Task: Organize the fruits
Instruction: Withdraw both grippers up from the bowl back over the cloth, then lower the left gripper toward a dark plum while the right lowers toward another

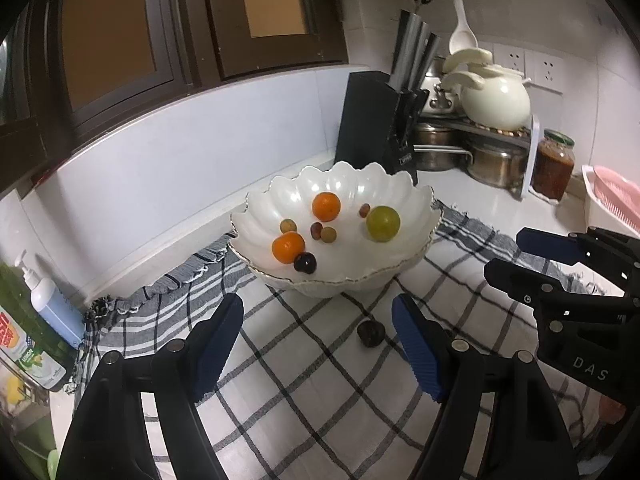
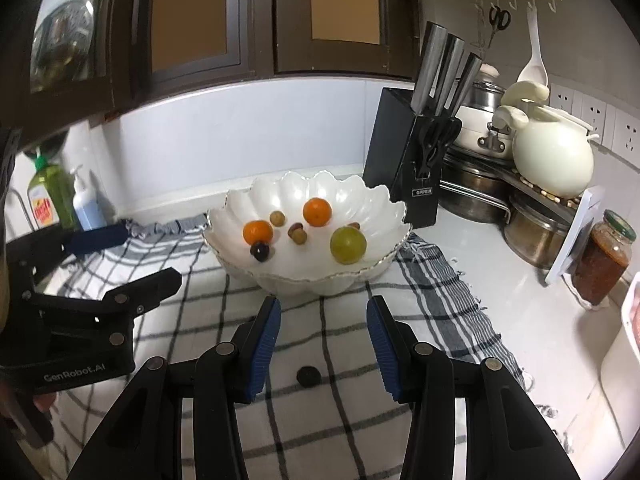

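A white scalloped bowl (image 1: 276, 192) (image 2: 384, 204) stands on a checked cloth (image 1: 280, 360) (image 2: 320, 420). It holds two oranges (image 1: 326, 205) (image 2: 317, 211), a green fruit (image 1: 383, 223) (image 2: 348, 245), a dark plum (image 1: 305, 262) (image 2: 260, 251) and several small brown fruits. One small dark fruit (image 1: 371, 333) (image 2: 308, 376) lies on the cloth in front of the bowl. My left gripper (image 1: 318, 312) is open and empty, just left of that fruit. My right gripper (image 2: 324, 308) is open and empty above it, and also shows in the left wrist view (image 1: 504, 252).
A black knife block (image 1: 380, 124) (image 2: 412, 152) stands behind the bowl. Pots, a cream kettle (image 2: 552, 156) and a jar of sauce (image 1: 554, 164) (image 2: 604, 256) are at the right. Soap bottles (image 1: 52, 304) (image 2: 60, 196) stand at the left by the wall.
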A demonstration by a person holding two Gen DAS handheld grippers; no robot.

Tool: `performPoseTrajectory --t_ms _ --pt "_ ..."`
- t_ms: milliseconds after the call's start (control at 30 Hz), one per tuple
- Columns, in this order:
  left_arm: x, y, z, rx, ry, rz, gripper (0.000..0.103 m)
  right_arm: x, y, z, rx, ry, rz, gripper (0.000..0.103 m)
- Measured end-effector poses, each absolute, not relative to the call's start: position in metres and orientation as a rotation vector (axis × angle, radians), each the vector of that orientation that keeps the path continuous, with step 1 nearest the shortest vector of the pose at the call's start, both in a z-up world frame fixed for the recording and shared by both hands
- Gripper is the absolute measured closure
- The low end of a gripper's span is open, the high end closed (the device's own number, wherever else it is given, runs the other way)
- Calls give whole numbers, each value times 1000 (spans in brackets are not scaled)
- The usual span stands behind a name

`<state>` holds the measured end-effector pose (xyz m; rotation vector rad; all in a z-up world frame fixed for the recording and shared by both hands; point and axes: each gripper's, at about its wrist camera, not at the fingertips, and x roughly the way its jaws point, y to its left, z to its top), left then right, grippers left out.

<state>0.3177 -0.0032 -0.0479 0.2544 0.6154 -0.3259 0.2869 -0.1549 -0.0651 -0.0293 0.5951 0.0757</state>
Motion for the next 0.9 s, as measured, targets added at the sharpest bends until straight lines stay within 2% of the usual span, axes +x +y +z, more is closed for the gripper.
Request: performPoseTrajectory --t_ms 133,733,833,900 --pt "315 -5 -57 288 608 -342 26 284 -149 -73 -57 604 77 57" --pt "334 -19 -104 356 676 -443 40 298 -142 -118 -42 710 92 58" --pt "340 -22 -113 355 702 -458 43 303 -143 -125 -38 731 96 59" --pt "343 -24 -118 358 716 -467 45 306 -143 -129 -30 746 102 63"
